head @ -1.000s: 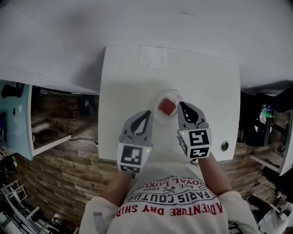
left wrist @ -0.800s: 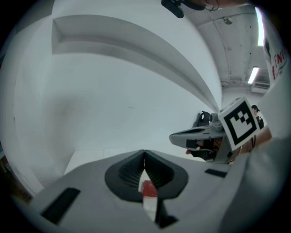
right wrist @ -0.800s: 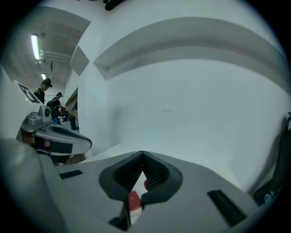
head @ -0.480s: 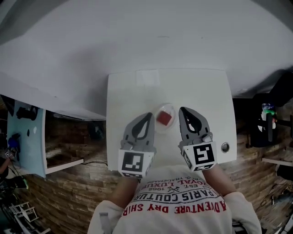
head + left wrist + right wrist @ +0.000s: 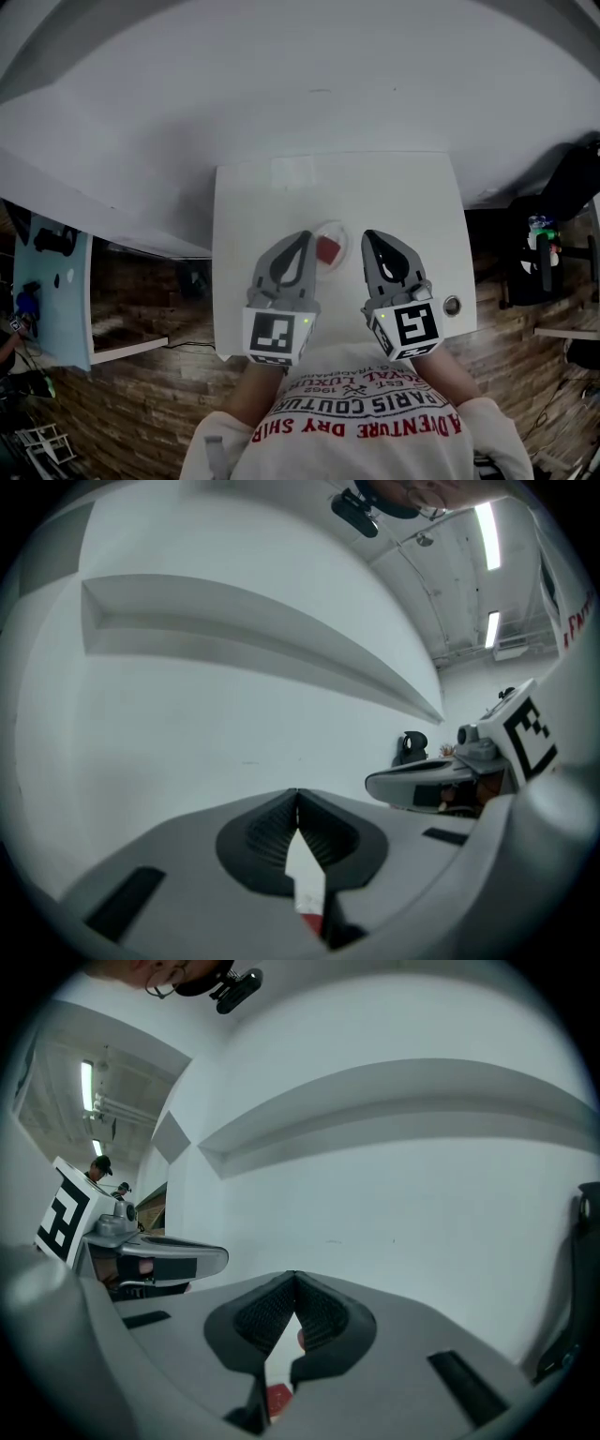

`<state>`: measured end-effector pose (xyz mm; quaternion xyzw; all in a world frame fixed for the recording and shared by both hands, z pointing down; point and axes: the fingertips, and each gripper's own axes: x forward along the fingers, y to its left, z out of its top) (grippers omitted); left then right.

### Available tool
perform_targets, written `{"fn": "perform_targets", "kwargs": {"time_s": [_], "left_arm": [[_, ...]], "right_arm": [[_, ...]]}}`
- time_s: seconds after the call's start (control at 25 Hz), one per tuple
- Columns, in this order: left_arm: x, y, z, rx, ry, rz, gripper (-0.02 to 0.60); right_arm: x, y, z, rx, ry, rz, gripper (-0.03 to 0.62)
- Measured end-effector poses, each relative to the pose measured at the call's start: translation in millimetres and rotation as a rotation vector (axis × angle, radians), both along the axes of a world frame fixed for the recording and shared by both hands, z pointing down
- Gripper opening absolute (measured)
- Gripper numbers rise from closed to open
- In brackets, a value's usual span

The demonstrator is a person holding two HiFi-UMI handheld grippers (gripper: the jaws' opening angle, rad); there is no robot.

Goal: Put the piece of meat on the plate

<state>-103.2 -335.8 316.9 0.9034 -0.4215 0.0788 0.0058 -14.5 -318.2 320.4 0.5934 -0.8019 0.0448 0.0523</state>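
My left tongs (image 5: 300, 236) and right tongs (image 5: 367, 236) are both pressed together, pinching nothing, one on either side of the plate (image 5: 340, 231). The meat (image 5: 327, 249) lies on it, fully inside the rim I think, on the white worktop (image 5: 253, 202).

We see the piece of meat (image 5: 327, 249), a small red, blocky chunk, lying on the small round pale plate (image 5: 341, 236), which sits flat near the middle of the white worktop (image 5: 403, 206).
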Motion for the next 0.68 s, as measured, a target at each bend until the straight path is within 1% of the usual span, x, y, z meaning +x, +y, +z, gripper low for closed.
{"fn": "perform_targets", "kwargs": {"time_s": [0.36, 0.68], "left_arm": [[3, 7, 3, -0.010, 0.014, -0.014, 0.006], [10, 15, 0, -0.007, 0.018, 0.009, 0.006]], "right_arm": [[5, 10, 4, -0.009, 0.039, 0.013, 0.012], [5, 16, 3, -0.015, 0.055, 0.016, 0.012]]}}
